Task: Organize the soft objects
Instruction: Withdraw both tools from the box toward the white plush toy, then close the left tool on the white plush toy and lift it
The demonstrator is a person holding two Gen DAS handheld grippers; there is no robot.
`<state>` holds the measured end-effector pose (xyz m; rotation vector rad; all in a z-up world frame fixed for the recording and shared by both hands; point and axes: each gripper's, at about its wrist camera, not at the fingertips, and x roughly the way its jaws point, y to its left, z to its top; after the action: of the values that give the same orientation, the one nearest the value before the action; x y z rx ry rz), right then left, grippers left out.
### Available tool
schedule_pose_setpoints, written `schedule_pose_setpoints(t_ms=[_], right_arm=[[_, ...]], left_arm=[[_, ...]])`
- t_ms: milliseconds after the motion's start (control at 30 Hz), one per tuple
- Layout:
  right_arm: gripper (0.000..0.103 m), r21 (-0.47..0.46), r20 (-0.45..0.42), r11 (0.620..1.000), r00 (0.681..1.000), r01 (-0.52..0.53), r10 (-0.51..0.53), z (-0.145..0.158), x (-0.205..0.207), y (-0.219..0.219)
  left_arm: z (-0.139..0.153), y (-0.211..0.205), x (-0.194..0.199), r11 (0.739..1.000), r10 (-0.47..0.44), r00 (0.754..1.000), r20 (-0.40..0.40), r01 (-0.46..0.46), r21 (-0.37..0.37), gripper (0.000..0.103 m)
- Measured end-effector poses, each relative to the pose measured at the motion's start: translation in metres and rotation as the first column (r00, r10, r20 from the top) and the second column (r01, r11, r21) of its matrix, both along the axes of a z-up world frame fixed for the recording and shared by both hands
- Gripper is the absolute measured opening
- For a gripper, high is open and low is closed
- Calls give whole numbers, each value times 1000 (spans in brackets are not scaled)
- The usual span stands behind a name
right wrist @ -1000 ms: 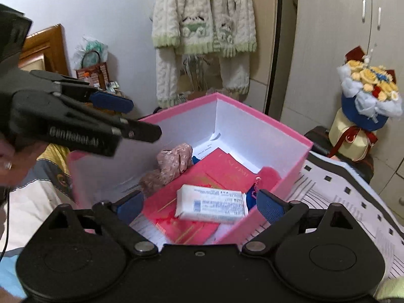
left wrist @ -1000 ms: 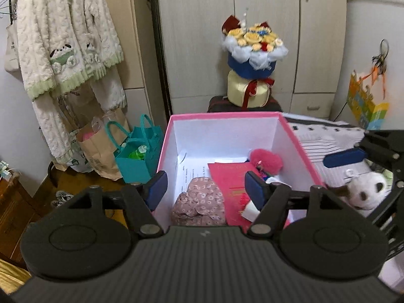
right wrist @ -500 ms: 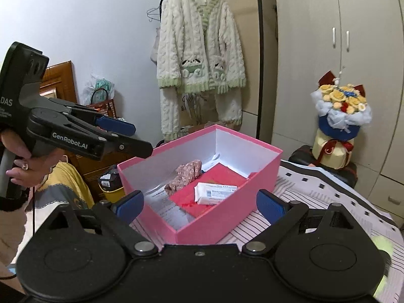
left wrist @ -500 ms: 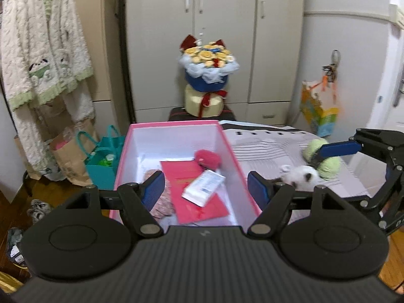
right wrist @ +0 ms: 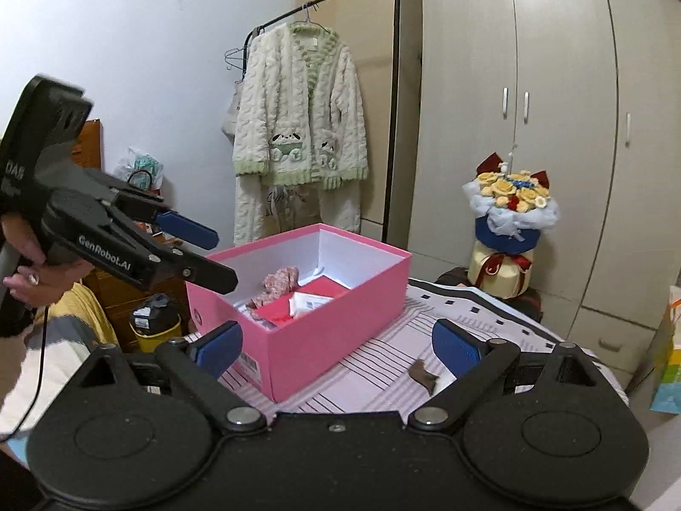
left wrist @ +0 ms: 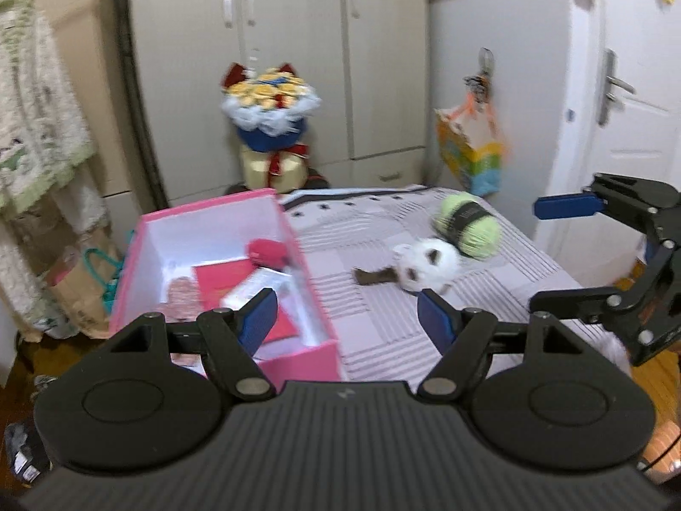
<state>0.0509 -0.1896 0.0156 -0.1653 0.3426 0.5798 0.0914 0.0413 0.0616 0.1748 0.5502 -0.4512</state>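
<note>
My left gripper (left wrist: pixel 347 319) is open and holds nothing; it hangs over the bed's near edge. The pink box (left wrist: pixel 298 230) stands left of it, holding a floral cloth (left wrist: pixel 183 298), a red envelope (left wrist: pixel 221 277), a tissue pack (left wrist: pixel 251 291) and a pink fluffy ball (left wrist: pixel 266 251). Past the box, a white plush toy (left wrist: pixel 425 264) and a green yarn ball (left wrist: pixel 468 225) lie on the striped bedcover (left wrist: pixel 383 328). My right gripper (right wrist: pixel 336 347) is open and empty, back from the pink box (right wrist: pixel 340 311). It also shows at the far right, as the right gripper (left wrist: pixel 551 253).
A flower bouquet (right wrist: pixel 510 221) stands in front of the wardrobe (right wrist: pixel 553 85). A fluffy robe (right wrist: pixel 298 140) hangs on a rack behind the box. A colourful paper bag (left wrist: pixel 468 153) hangs by the door. A person's hand (right wrist: pixel 25 272) holds the left gripper (right wrist: pixel 213 253).
Both grippers have drawn back from the box, which now looks smaller. The left wrist view has swung right, bringing the plush toy and yarn ball fully into sight.
</note>
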Motion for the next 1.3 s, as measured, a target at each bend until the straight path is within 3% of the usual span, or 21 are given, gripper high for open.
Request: schedule_pose_setpoints(t_ms=[233, 400, 700, 833, 933, 1067, 1167, 1300], right_arm=[[98, 10, -17, 999, 999, 41, -41, -30, 0, -13], [98, 7, -53, 1000, 998, 24, -24, -55, 16, -20], [97, -83, -102, 989, 986, 124, -132, -90, 68, -28], [97, -41, -159, 987, 974, 158, -163, -99, 90, -38], [97, -26, -203, 978, 957, 206, -207, -102, 114, -46], [97, -102, -259, 981, 948, 163, -185, -109, 152, -47], [97, -109, -297, 986, 942, 130, -157, -114, 172, -47], [97, -94, -306, 992, 946, 86, -111, -122, 184, -43]], left_arm=[[-22, -35, 6, 996, -83, 996, -37, 82, -39, 72], [-51, -56, 23, 995, -63, 995, -73, 56, -86, 72], [-84, -74, 65, 968, -23, 994, -110, -5, -250, 72], [-101, -84, 89, 948, -28, 987, -159, -24, -318, 70], [-111, -94, 106, 946, -18, 983, -182, -42, -322, 68], [-116, -103, 138, 935, -9, 972, -234, -75, -347, 67], [-124, -108, 159, 933, 23, 961, -276, -119, -339, 67], [-140, -106, 174, 909, 23, 945, -326, -156, -387, 67]])
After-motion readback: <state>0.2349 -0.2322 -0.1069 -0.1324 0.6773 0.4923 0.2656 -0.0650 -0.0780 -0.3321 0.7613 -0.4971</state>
